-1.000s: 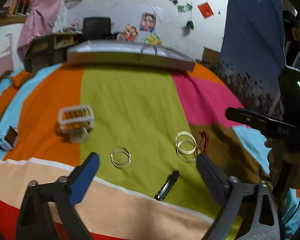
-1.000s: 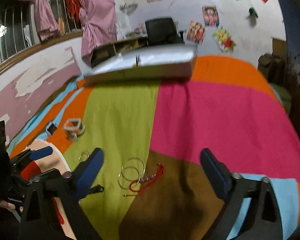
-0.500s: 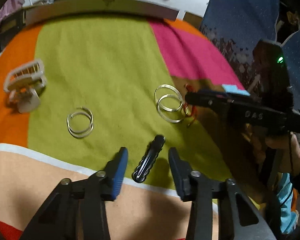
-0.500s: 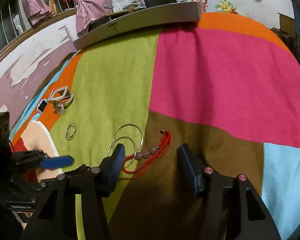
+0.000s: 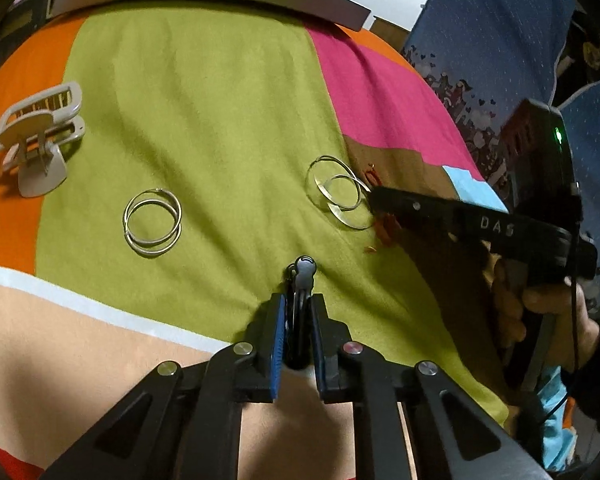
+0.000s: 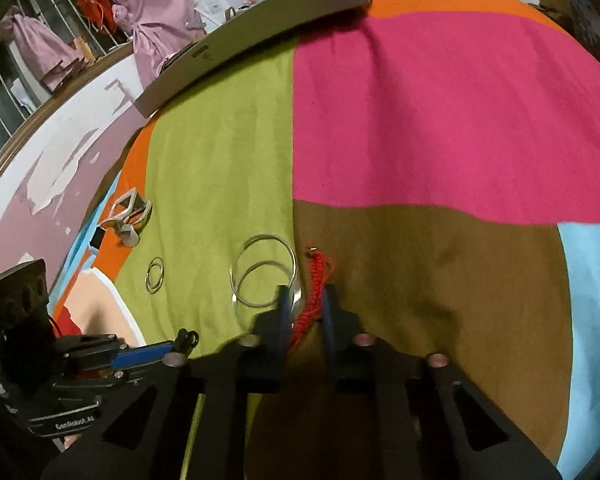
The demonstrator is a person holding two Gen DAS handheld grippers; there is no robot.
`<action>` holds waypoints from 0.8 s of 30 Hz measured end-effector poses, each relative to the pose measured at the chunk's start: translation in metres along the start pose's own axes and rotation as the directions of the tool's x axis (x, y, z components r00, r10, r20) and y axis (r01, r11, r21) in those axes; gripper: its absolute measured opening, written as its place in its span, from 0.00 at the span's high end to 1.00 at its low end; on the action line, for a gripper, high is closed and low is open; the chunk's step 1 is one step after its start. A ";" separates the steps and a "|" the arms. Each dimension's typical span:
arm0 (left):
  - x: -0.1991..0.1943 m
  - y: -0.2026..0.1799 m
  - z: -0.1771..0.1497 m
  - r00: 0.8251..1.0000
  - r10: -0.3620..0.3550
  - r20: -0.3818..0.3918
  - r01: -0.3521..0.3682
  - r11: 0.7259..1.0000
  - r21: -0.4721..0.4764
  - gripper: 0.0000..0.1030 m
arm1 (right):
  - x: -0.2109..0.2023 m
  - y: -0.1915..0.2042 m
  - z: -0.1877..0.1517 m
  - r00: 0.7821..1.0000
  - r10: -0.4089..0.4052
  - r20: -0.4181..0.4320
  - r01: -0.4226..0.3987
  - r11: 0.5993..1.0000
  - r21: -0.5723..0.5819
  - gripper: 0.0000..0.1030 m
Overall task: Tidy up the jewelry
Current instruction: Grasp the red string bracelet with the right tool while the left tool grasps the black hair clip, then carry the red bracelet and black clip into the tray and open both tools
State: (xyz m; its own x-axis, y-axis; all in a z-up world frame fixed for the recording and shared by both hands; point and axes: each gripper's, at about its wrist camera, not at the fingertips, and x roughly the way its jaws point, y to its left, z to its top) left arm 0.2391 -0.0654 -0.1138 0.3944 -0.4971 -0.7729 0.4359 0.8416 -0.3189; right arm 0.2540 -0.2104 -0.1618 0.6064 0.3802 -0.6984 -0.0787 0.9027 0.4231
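While the left gripper (image 5: 298, 320) pinches the black hair clip (image 5: 301, 280) near the bedspread's (image 5: 220, 120) front edge, the right gripper (image 6: 304, 308) clamps the red cord bracelet (image 6: 318, 276). Its left finger touches the large hoops (image 6: 266, 270), so lifting could snag them.

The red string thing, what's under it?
The red cord bracelet lies on the brown patch of the blanket. The right tool is shut on it and covers its near part, so underneath there is hidden.

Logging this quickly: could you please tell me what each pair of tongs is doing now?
Left tongs: shut on the black hair clip.
Right tongs: shut on the red cord bracelet.
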 end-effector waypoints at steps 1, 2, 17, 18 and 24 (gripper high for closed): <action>-0.001 0.001 -0.001 1.000 -0.003 0.005 0.003 1.000 -0.009 0.88 | 0.000 0.001 -0.002 1.000 0.001 0.002 -0.001 1.000 0.002 0.92; -0.002 0.002 -0.002 1.000 -0.005 0.011 0.005 1.000 -0.018 0.88 | -0.001 0.003 -0.004 1.000 0.003 0.007 -0.003 1.000 0.002 0.92; -0.046 0.016 0.009 0.989 -0.009 0.145 0.026 0.993 -0.116 0.88 | -0.051 0.024 0.005 0.992 0.041 0.120 -0.036 0.998 -0.041 0.93; -0.054 0.019 0.015 0.986 -0.007 0.167 0.027 0.992 -0.120 0.88 | -0.054 0.028 0.014 0.990 0.045 0.132 -0.039 0.998 -0.052 0.93; -0.086 0.031 0.088 0.959 0.066 0.277 -0.032 0.992 -0.125 0.88 | -0.076 0.050 0.079 0.976 0.059 0.209 -0.026 0.988 -0.154 0.93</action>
State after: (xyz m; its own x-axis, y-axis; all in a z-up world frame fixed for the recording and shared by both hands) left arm 0.2898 -0.0151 -0.0096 0.6307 -0.4793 -0.6103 0.3186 0.8770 -0.3596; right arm 0.2660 -0.2098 -0.0417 0.7528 0.3819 -0.5362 -0.2156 0.9126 0.3473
